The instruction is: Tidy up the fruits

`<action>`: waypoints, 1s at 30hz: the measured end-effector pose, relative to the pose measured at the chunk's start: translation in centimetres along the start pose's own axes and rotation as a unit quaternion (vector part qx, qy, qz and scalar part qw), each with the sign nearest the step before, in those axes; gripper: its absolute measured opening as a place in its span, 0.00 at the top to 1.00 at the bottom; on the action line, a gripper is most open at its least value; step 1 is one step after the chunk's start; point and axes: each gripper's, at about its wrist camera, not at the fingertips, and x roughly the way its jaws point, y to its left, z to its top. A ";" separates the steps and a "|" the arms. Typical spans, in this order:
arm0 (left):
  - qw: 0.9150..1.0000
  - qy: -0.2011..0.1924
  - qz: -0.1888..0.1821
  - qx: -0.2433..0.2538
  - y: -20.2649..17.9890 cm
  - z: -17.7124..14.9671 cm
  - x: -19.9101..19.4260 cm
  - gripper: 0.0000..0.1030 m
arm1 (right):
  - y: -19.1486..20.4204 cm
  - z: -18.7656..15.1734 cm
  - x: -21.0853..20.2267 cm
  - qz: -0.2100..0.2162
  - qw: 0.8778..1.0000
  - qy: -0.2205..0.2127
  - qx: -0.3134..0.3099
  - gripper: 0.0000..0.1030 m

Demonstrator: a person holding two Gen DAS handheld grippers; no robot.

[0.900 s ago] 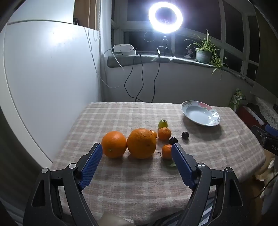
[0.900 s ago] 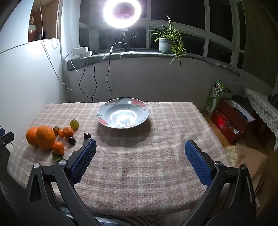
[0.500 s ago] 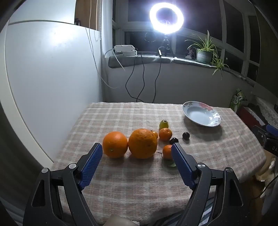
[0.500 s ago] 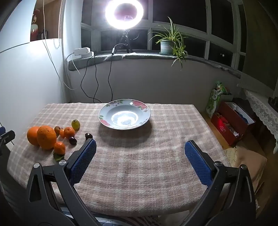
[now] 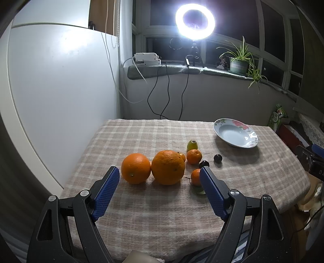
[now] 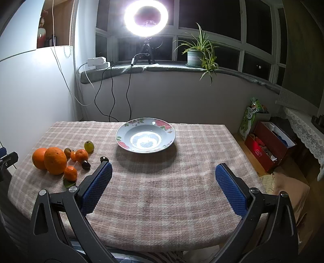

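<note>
Night-dark windows and a glaring ring light (image 6: 146, 17) frame a tabletop (image 6: 162, 192) under a checked cloth, where sorting of the fruit has yet to begin. Nearest the lens, the left gripper (image 5: 160, 181) hangs with its jaws wide and nothing between the pads; the right gripper (image 6: 163, 178) is likewise spread wide and empty over bare cloth. Straight ahead of the left jaws, at twelve o'clock, sit two large oranges (image 5: 168, 167) side by side and touching, so the left hand looks the nearer one for a first pick. At about one o'clock from that gripper lie three small mandarins (image 5: 194, 156), one of them resting on a leaf, with a small brownish fruit tucked behind the bigger orange, two dark plums (image 5: 217, 157) and, farther back, one green fruit (image 5: 192, 144). Beyond them, at two o'clock in the left view and dead ahead of the right jaws, stands one flowered plate (image 6: 121, 139), empty and well apart from the cluster. On the sill behind, one potted spider plant (image 6: 199, 54).
</note>
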 end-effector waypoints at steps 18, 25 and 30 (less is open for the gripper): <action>1.000 -0.003 -0.001 0.002 0.1 0.1 0.0 0.21 | 0.2 -0.1 0.1 0.000 1.000 0.000 -0.001 0.00; 1.000 -0.001 -0.002 0.005 0.0 0.0 0.0 0.21 | 0.3 -0.2 0.0 0.000 1.000 0.001 -0.001 0.00; 1.000 -0.001 -0.002 0.006 -0.2 0.0 0.0 0.21 | 0.3 -0.2 0.0 -0.001 1.000 0.001 -0.001 0.00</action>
